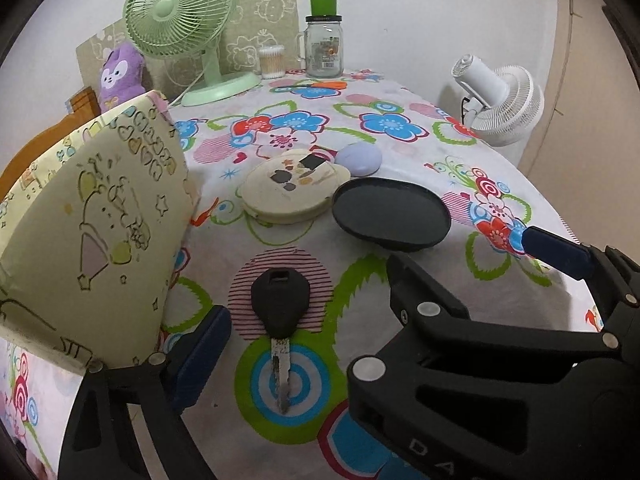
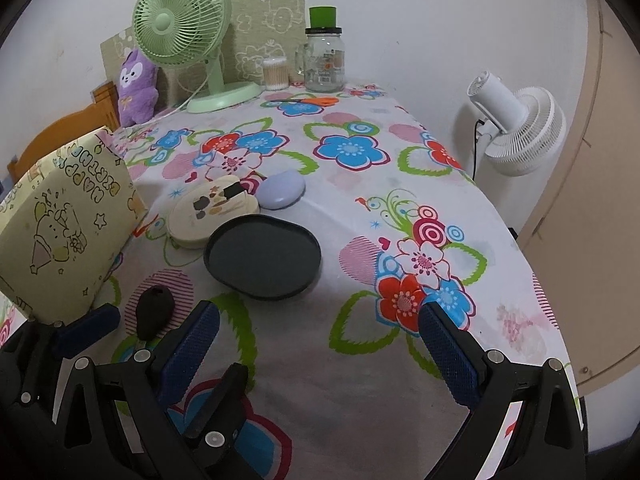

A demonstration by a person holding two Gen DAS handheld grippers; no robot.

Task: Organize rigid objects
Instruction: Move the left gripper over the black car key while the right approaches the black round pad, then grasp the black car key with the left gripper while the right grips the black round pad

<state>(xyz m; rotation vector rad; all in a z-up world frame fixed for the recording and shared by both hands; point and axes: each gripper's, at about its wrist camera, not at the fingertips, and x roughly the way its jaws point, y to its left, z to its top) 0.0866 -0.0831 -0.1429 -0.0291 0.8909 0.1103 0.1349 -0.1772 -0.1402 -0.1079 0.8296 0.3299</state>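
Observation:
A black-headed key (image 1: 280,320) lies on the flowered tablecloth between the open fingers of my left gripper (image 1: 372,300); its head also shows in the right wrist view (image 2: 154,312). Beyond it lie a dark oval tray (image 1: 390,214) (image 2: 262,256), a cream round case (image 1: 292,192) (image 2: 210,212) and a lilac oval case (image 1: 359,159) (image 2: 280,190). My right gripper (image 2: 320,340) is open and empty over bare cloth, to the right of the key. A yellow gift box (image 1: 92,232) (image 2: 64,220) stands at the left.
At the back stand a green fan (image 1: 180,12), a purple plush (image 1: 120,72), a cotton-swab jar (image 1: 272,62), a glass jar with green lid (image 1: 324,44) and orange scissors (image 1: 320,85). A white fan (image 1: 500,100) stands off the table's right edge.

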